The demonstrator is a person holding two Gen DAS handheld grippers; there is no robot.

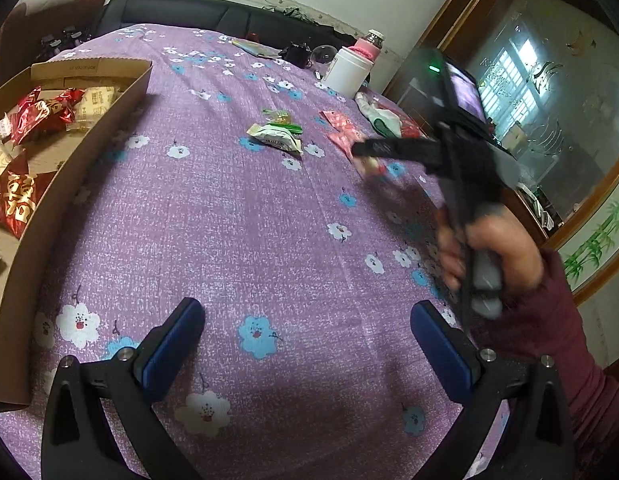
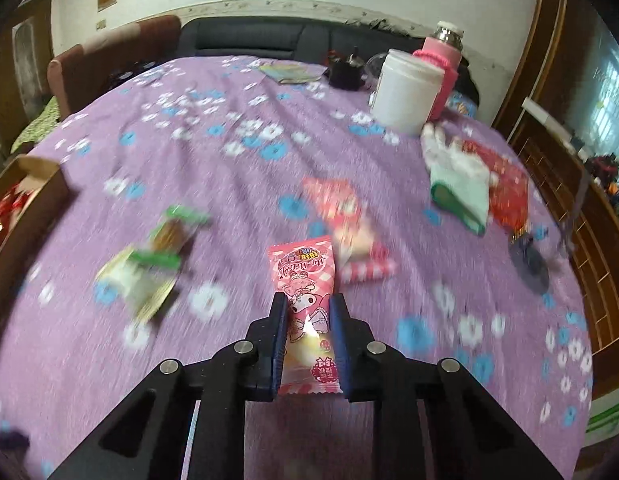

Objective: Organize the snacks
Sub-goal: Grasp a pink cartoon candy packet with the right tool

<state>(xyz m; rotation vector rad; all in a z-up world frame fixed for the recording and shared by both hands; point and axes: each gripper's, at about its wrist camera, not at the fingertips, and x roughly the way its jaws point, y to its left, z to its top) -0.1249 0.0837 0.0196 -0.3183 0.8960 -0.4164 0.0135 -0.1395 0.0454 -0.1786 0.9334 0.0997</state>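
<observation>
- The right gripper (image 2: 308, 312) had its blue-padded fingers (image 2: 278, 344) closed nearly together on a pink plastic snack packet printed with a cartoon figure (image 2: 305, 280); the packet stood up between the pads, its top edge poking out beyond the tips.
- Just past those fingers and slightly right lay a red-and-white checked snack packet (image 2: 349, 232) on the purple cloth with white and blue flowers (image 2: 229, 160), blurred by motion.
- Ahead and to the left of the right fingers lay a white-and-green snack wrapper (image 2: 143, 276), with a smaller green-edged sweet (image 2: 177, 228) just beyond it.
- Far ahead and right stood a white plastic tub with a lid (image 2: 407, 90), a pink-sleeved flask (image 2: 443, 64) touching behind it; nearer on that side lay a white-and-green glove (image 2: 461, 184) beside a red patterned bag (image 2: 505, 188).
- The left gripper (image 1: 307, 334) hung above the cloth with its blue-padded fingers (image 1: 173, 344) spread wide and nothing between them.
- To the left of the left fingers sat an open brown cardboard box (image 1: 89, 160) holding red foil snack bags with gold lettering (image 1: 41, 114) and pale wrapped snacks.
- Ahead and right of the left fingers, the person's right hand (image 1: 497, 252) gripped the other tool's handle; its black fingers reached toward the checked packet.
</observation>
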